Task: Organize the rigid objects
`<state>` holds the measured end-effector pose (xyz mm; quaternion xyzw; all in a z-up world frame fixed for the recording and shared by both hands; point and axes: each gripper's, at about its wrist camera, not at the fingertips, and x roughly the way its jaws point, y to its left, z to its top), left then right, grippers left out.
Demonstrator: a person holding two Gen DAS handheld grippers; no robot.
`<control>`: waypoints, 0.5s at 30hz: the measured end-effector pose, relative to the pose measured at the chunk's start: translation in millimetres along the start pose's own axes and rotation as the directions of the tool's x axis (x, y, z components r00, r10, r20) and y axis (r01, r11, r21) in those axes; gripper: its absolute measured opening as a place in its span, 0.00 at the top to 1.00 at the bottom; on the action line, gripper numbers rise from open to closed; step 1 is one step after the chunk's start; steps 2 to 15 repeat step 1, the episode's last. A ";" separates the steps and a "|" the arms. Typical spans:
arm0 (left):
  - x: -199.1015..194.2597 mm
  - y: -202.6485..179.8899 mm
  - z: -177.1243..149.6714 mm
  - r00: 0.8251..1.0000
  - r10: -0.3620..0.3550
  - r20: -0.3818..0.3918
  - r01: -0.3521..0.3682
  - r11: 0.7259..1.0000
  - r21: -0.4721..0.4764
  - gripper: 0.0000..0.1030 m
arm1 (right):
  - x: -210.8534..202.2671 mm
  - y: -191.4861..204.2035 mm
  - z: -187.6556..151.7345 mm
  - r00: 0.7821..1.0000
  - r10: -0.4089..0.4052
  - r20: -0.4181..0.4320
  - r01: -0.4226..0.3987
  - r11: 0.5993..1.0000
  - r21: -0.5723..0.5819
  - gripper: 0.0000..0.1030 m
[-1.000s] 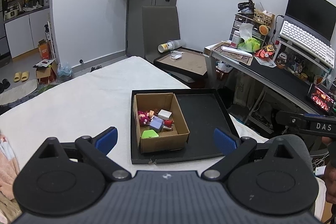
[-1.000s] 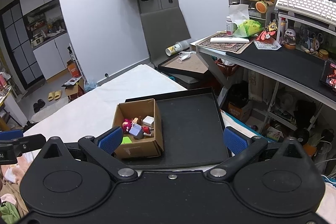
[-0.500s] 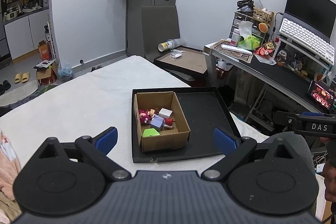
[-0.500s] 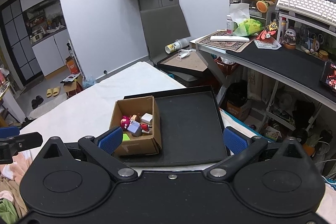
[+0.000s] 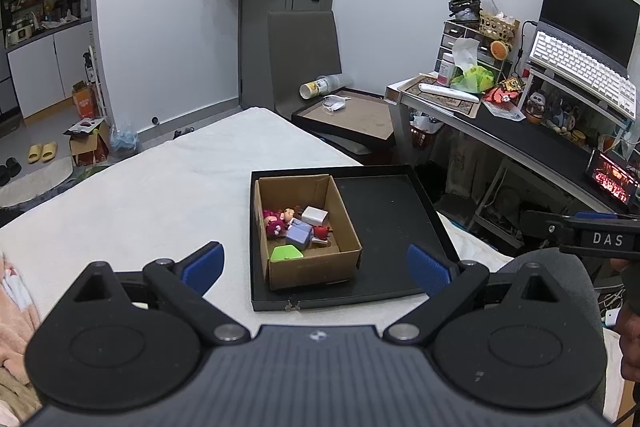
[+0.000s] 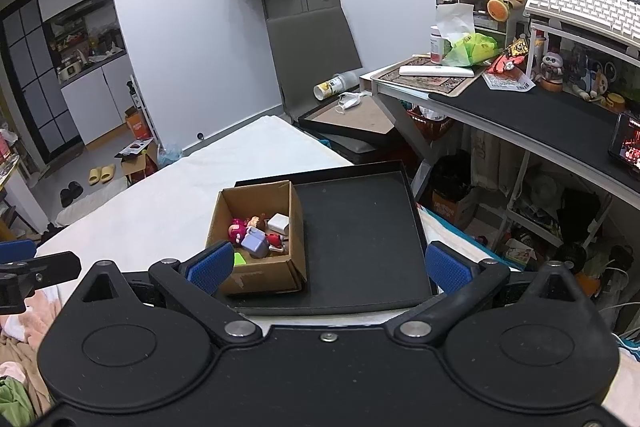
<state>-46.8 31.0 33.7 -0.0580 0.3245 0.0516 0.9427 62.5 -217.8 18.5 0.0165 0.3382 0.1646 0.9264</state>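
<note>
A brown cardboard box (image 5: 344, 269) (image 6: 260, 281) stands in the left part of a black tray (image 5: 384, 203) (image 6: 360, 227) on the white bed. Inside the box lie small toys: a pink figure (image 5: 274, 223) (image 6: 237, 230), a lilac block (image 5: 298, 235) (image 6: 255, 243), a white cube (image 5: 315, 215) (image 6: 278, 223), a red piece (image 5: 321, 231) and a green piece (image 5: 286, 253). My left gripper (image 5: 314, 267) is open and empty, held above the near side of the tray. My right gripper (image 6: 327, 265) is open and empty, also short of the tray.
The white bed (image 5: 160, 195) spreads to the left. A desk (image 6: 520, 111) with a keyboard, clutter and a clock stands on the right. A second tray (image 5: 348, 115) lies beyond the bed. Pink cloth (image 5: 12, 291) lies at the near left.
Both grippers have drifted slightly; the box and tray sit a little differently in each view. Nothing was taken hold of or let go.
</note>
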 end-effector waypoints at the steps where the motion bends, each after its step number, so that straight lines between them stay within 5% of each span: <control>1: 0.8 -0.8 0.0 1.000 -0.001 -0.001 0.001 1.000 0.002 0.05 | 0.2 0.1 -0.6 1.000 -0.001 -0.001 0.001 1.000 -0.001 0.00; 15: 0.8 -0.8 0.0 1.000 -0.001 -0.001 0.001 1.000 0.002 0.05 | 0.2 0.1 -0.6 1.000 -0.001 -0.001 0.001 1.000 -0.001 0.00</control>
